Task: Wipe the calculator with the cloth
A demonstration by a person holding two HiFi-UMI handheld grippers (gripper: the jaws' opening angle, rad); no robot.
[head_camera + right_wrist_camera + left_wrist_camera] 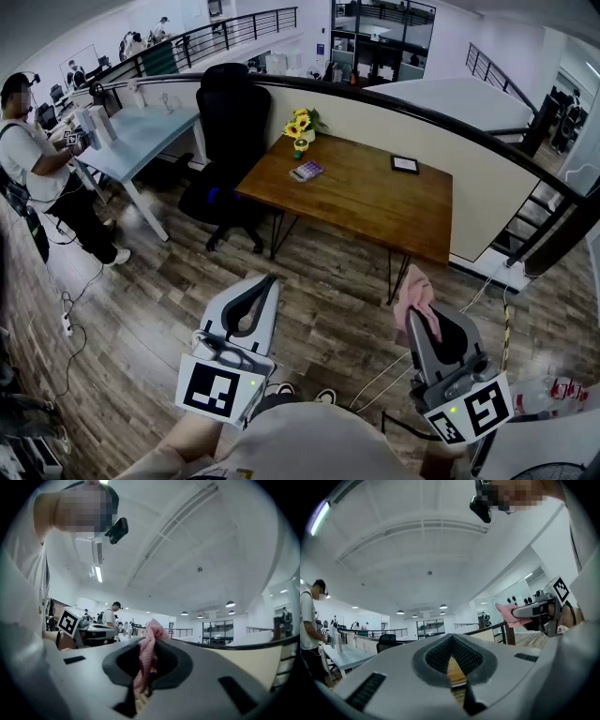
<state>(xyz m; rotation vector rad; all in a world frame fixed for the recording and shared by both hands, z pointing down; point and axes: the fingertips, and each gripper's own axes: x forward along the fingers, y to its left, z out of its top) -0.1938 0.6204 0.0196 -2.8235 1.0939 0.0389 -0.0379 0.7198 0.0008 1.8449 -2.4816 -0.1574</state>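
The right tool point(417, 319) gripped the cloth point(415, 291); the left tool point(271, 280) was closed, empty. Best was to reach the far calculator point(307, 170) first.

Head view: from high above, steeply down and forward, past the left gripper point(271, 279) and right gripper point(419, 314) to a wooden desk point(366, 192) well ahead.
Left gripper view: close behind its own jaws, level, wide-angle.
Right gripper view: close behind its own jaws, level, wide-angle.
Shared: each gripper view catches the other gripper at its edge; all three show the black railing point(450, 122).

The calculator point(307, 171) is shown too small for keys to be told. The cloth point(146, 660) is partly hidden between the jaws.
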